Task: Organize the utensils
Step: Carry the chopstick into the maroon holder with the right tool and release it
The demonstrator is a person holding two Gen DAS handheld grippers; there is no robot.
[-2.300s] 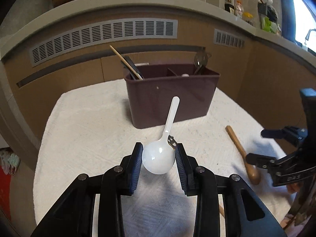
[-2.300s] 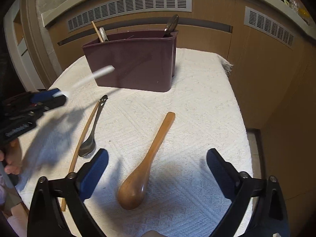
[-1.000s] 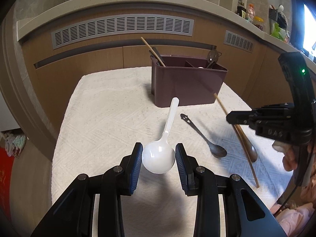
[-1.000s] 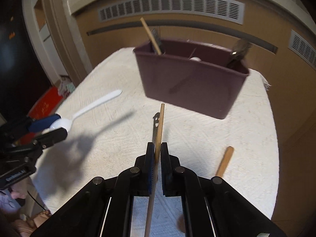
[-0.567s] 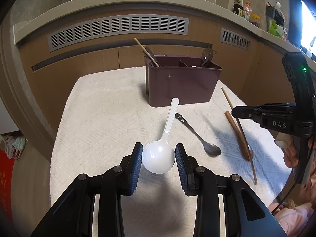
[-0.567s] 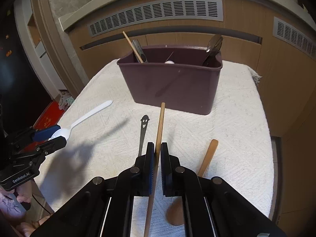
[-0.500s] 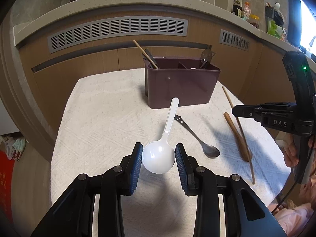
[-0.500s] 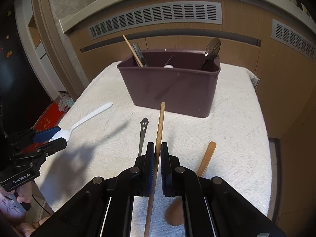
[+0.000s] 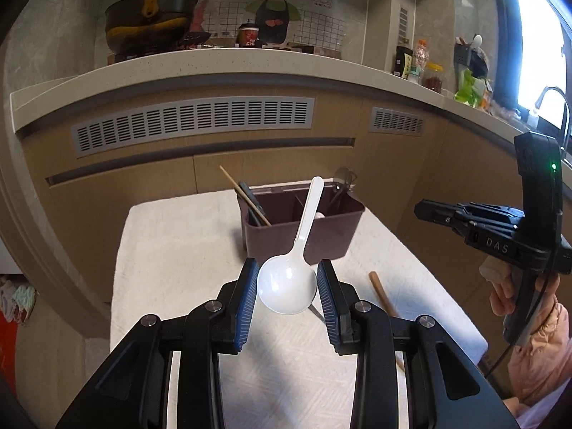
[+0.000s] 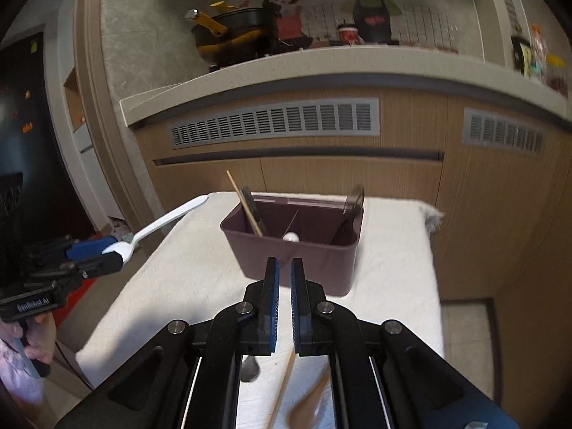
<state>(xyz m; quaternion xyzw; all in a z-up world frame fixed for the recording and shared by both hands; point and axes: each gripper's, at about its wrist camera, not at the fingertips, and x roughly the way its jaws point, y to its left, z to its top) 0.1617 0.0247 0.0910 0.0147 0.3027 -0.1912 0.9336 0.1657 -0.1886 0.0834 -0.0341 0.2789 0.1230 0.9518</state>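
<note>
My left wrist cam sits right behind its own fingers, raised over the near end of the towel-covered table (image 9: 171, 250), tilted down a bit and facing the kitchen counter (image 9: 221, 68). Right wrist cam does the same from further right. Both views share the maroon utensil caddy (image 9: 304, 239) mid-distance, the vented cabinet front and the wall mural — and each one catches the other gripper at its edge.

- A pale speckled stone countertop (image 9: 221, 62) is borne by wooden cabinets with grey slatted vents (image 9: 193, 121).
- A bright window (image 9: 536, 43) (right) is seen.
</note>
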